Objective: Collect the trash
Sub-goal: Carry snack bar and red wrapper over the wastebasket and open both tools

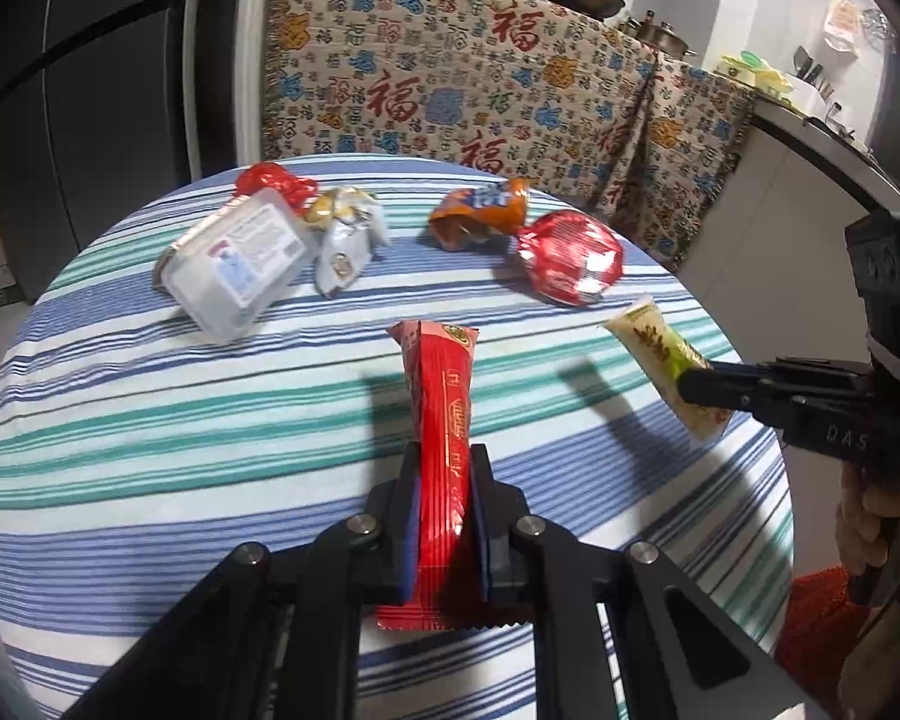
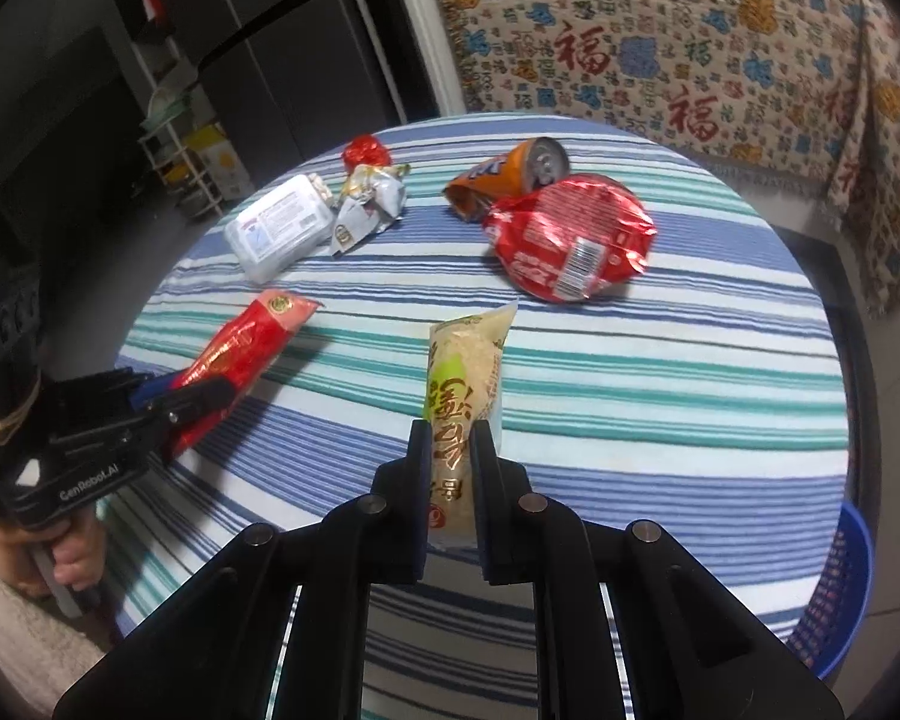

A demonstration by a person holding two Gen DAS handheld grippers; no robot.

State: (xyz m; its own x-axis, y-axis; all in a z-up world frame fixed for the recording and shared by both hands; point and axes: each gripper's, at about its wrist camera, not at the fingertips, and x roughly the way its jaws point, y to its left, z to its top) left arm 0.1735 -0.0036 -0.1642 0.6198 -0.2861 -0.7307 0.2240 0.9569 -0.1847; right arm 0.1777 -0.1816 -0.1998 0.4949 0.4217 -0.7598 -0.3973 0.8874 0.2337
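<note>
Right now your left gripper (image 1: 444,468) is clamped on the long red snack wrapper (image 1: 441,420), its far end sticking out over the striped tablecloth (image 1: 150,420), while your right gripper (image 2: 450,450) pinches the pale yellow-green wrapper (image 2: 465,372) the same way. Farther back on the cloth lie the clear plastic box (image 1: 234,252), a crumpled silver wrapper (image 1: 348,240), the orange packet (image 1: 480,210) and the round red foil pack (image 1: 570,255). A blue basket (image 2: 840,588) sits below the table edge at your right.
</note>
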